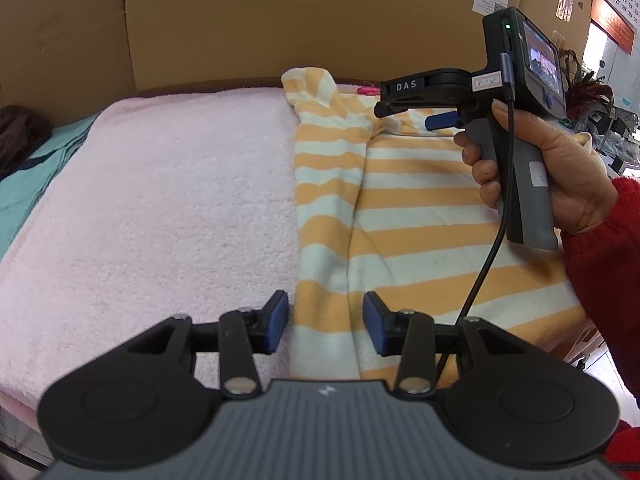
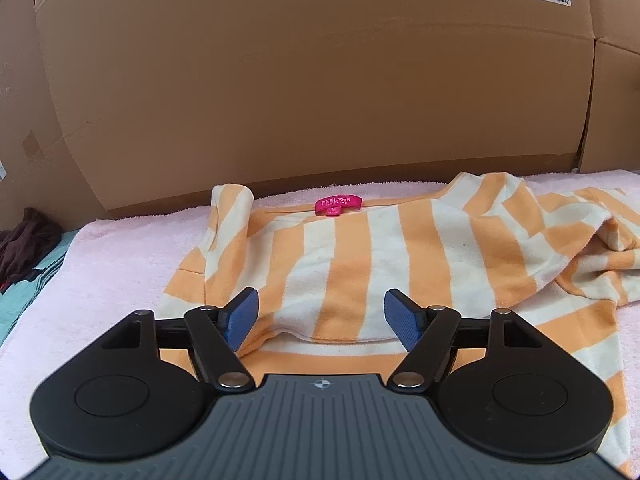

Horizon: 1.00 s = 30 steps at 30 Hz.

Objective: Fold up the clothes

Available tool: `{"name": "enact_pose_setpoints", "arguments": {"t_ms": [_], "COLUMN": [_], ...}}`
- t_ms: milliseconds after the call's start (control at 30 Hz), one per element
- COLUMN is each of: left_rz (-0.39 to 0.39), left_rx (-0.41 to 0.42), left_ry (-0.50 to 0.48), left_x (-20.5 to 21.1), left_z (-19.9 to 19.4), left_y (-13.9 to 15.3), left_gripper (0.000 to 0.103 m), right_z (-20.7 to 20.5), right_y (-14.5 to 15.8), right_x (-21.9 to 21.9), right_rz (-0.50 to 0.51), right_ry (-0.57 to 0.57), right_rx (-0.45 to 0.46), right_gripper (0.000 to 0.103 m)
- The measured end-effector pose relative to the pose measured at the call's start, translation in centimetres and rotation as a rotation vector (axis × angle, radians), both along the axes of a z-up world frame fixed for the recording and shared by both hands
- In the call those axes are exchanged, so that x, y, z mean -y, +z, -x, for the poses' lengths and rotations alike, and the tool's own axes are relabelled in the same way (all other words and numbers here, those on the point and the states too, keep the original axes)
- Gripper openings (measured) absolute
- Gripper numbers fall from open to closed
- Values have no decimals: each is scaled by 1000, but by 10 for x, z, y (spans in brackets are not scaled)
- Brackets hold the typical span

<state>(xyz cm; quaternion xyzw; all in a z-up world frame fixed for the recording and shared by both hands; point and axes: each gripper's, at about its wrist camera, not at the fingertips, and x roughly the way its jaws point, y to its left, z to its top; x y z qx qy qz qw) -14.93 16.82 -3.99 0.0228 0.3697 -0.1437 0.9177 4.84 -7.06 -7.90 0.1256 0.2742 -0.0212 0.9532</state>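
An orange-and-white striped shirt [image 1: 420, 220] lies on a pink towel [image 1: 168, 208], one sleeve folded in along its left side. My left gripper [image 1: 325, 322] hovers open over the shirt's near left edge, nothing between its blue pads. In the right wrist view the same shirt [image 2: 360, 264] shows a pink neck label [image 2: 338, 204] at the far edge and a bunched sleeve at right. My right gripper [image 2: 320, 320] stands open above a fold in the cloth. From the left wrist view, the right gripper [image 1: 404, 110] is held by a hand [image 1: 560, 168] over the shirt's far end.
Large cardboard boxes [image 2: 312, 80] wall off the back of the towel [image 2: 120, 264]. A teal cloth [image 1: 28, 176] and a dark garment [image 2: 24, 244] lie to the left. A black cable [image 1: 488, 240] hangs from the hand-held device. A red sleeve [image 1: 604, 272] is at the right.
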Motion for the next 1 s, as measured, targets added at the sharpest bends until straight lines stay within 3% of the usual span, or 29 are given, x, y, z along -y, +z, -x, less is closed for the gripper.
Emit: {"name": "enact_pose_setpoints", "arguments": {"t_ms": [167, 500, 667, 833, 1000], "left_rz": [1, 15, 23, -34, -70], "left_rx": [-5, -19, -26, -33, -33], "left_ry": [-7, 46, 79, 145, 243], "left_x": [2, 1, -1, 5, 9], "left_z": [0, -6, -10, -21, -39], "left_y": [1, 4, 6, 4, 13], "left_gripper": [55, 62, 79, 81, 96], "right_z": [-1, -2, -2, 1, 8], "right_y": [-1, -1, 0, 0, 4], "right_x": [0, 0, 1, 3, 12], "right_rz": [-7, -8, -20, -45, -114], "right_ry": [-9, -23, -20, -4, 6], "right_rx": [-7, -8, -1, 16, 68], "right_gripper": [75, 83, 85, 85, 81]}}
